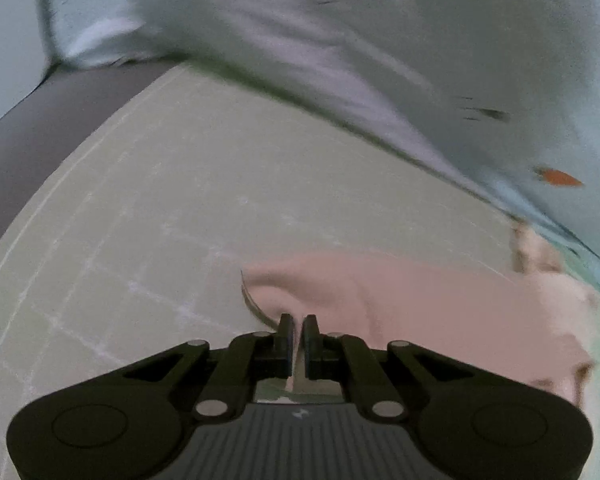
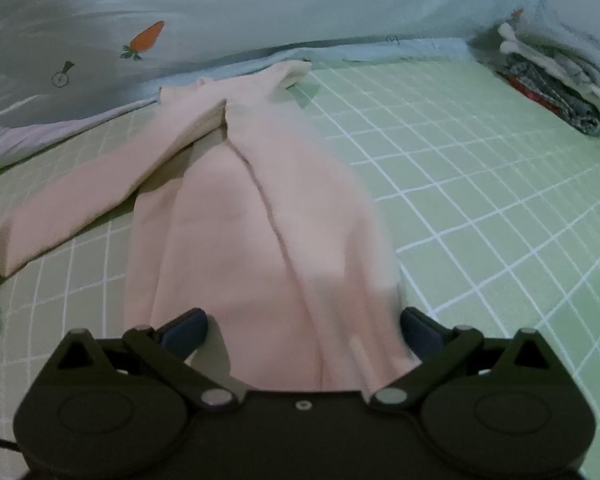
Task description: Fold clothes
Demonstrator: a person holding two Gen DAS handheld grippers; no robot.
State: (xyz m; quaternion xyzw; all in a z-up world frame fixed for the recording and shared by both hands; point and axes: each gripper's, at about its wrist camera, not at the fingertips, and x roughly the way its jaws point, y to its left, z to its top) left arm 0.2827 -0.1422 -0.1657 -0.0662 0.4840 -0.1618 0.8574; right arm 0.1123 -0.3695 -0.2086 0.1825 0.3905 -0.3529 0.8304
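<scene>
The pink top [image 2: 260,216] lay on the green checked sheet [image 2: 480,200] of the bed, close to the blue blanket with carrots [image 2: 220,4]. One long sleeve [image 2: 88,200] stuck out to the side, and one side of the top looked folded in over the middle.

The left tool [image 1: 298,328] was pinched tight on a thin edge of the pink cloth. The right tool [image 2: 304,332] was spread wide with the bottom of the top bunched between its fingers, not squeezed.

The job looked partway through a fold. I think the next move needed the sleeve laid in over the body, flat and smooth.

A stack of folded clothes [image 2: 556,80] sat far off by the blanket.
</scene>
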